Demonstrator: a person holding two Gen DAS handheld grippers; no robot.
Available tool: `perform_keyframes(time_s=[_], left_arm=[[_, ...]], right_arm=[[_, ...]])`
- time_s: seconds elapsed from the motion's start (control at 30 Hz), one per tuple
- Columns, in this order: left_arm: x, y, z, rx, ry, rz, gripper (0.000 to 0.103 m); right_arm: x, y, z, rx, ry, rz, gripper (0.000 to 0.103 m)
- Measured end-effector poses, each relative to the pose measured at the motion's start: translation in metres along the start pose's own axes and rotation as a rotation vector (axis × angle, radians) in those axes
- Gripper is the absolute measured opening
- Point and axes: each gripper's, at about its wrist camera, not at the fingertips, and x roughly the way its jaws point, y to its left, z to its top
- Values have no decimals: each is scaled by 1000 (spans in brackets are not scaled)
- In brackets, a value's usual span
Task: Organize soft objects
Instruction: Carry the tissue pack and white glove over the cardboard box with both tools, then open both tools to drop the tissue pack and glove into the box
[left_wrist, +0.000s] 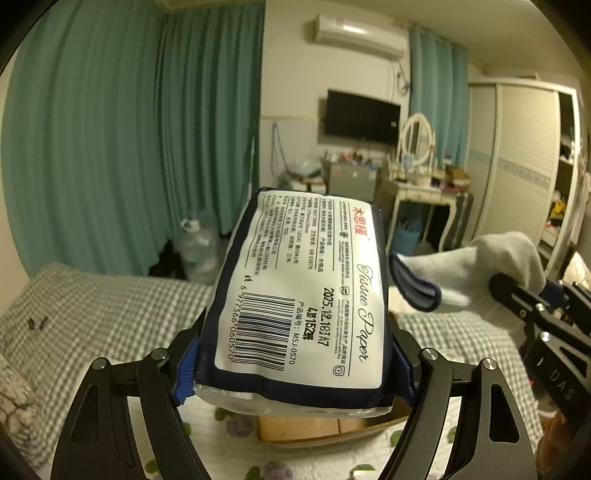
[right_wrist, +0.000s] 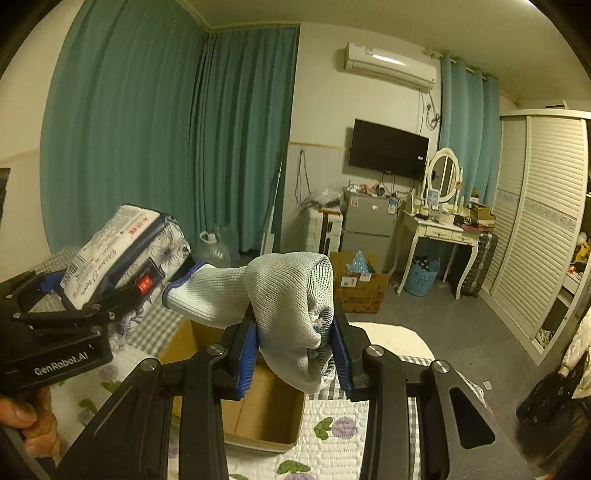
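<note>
Left tongs (left_wrist: 295, 373): clamped on the tissue pack (left_wrist: 299, 291), blue pads squeezing both its long sides, held up in the air with the barcode label facing up.
Right tongs (right_wrist: 295, 343): pinching a bunched grey glove (right_wrist: 288, 295), its blue-edged cuff sticking out to the left.
Glove and pack: side by side in mid-air, the cuff just beside the pack's edge; touching or not, I can't tell.
Cardboard box (right_wrist: 258, 406): open, right below both tongs, sitting on the flower-print quilt (right_wrist: 332, 428).
Bed (left_wrist: 110, 306): grey checked sheet stretching beyond the quilt.
Room: teal curtains (right_wrist: 166, 140) behind, a dark television (right_wrist: 388, 153) on the wall, a white dressing table (right_wrist: 437, 229) near the wardrobe.
</note>
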Motion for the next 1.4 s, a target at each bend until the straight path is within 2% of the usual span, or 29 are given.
perform_keyframes(time_s=[0.17,0.33,0.43,0.7,0.83,0.9,1.27,1.4], left_arm=[[45,-5,-10,11,82,9,79],[84,-11,-28,26,174,21,79],[99,-15,-38,41,219,23,79],[131,-23,-57,77,332,-3,79],[130,-27,-59,107,322,14,80],[128,-25,-57,93,320,9,84],[126,-21,-44,2,352,-10,85],[101,-21,-30,12,293,31,85]], right_arm=[[45,-6,-18,3,67,11,35],[88,-4,-49,-12,170,28,35],[113,1,-71,-30,236,41,35],[159,14,-113,-117,345,62,36],[171,19,-125,-133,378,75,37],[176,22,-128,-135,387,77,38],[167,10,-119,-98,369,109,48],[142,6,-103,-110,314,87,55]])
